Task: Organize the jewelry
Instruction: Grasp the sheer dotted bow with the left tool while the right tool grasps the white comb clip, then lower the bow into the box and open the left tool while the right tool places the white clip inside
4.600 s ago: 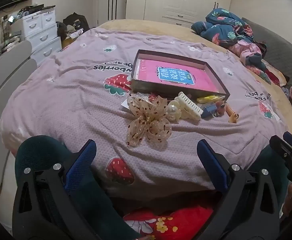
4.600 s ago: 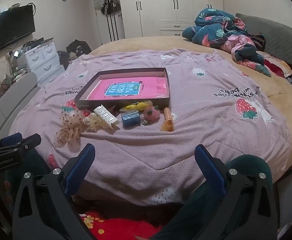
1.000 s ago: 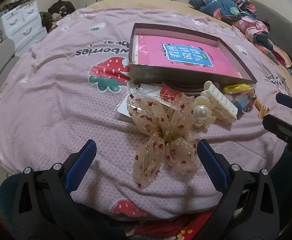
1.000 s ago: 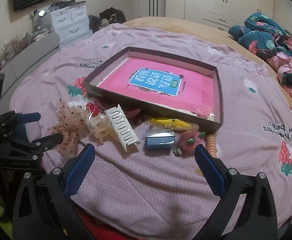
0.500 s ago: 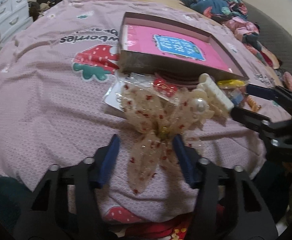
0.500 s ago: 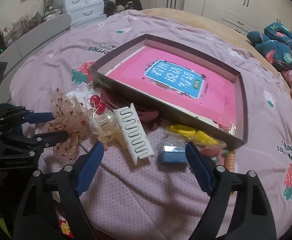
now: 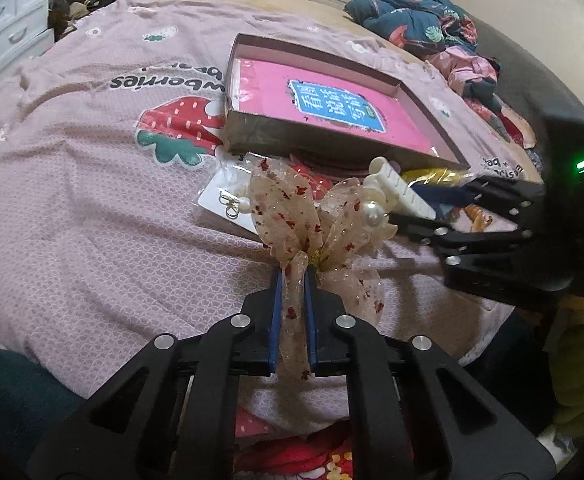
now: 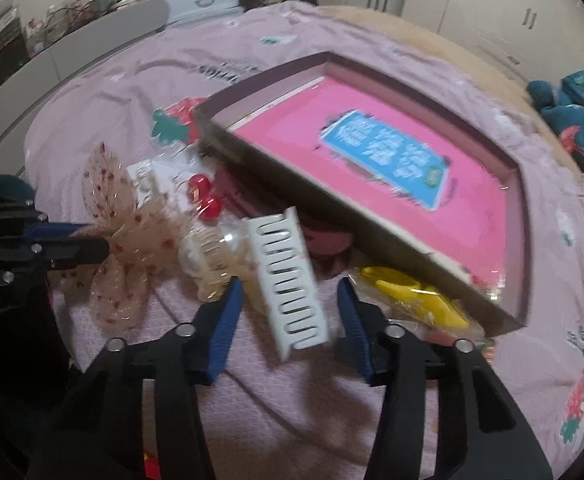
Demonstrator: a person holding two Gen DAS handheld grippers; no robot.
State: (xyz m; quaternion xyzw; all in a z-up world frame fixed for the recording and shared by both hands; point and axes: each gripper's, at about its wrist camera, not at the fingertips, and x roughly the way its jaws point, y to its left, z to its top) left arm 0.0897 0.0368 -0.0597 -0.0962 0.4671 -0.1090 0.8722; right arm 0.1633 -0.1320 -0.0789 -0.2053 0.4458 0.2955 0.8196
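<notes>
Gripping: left gripper, jaws closed on a tail of the sheer beige bow with red flecks.
Edges: shallow brown cardboard box lined with a pink sheet lies on the pink strawberry-print bedspread; its near wall touches the clutter of hair accessories.
Open room: bare bedspread left of the bow.
Right gripper: jaws partly open, astride the white toothed hair claw, pads apart from it.
Bow: just left of the claw.
</notes>
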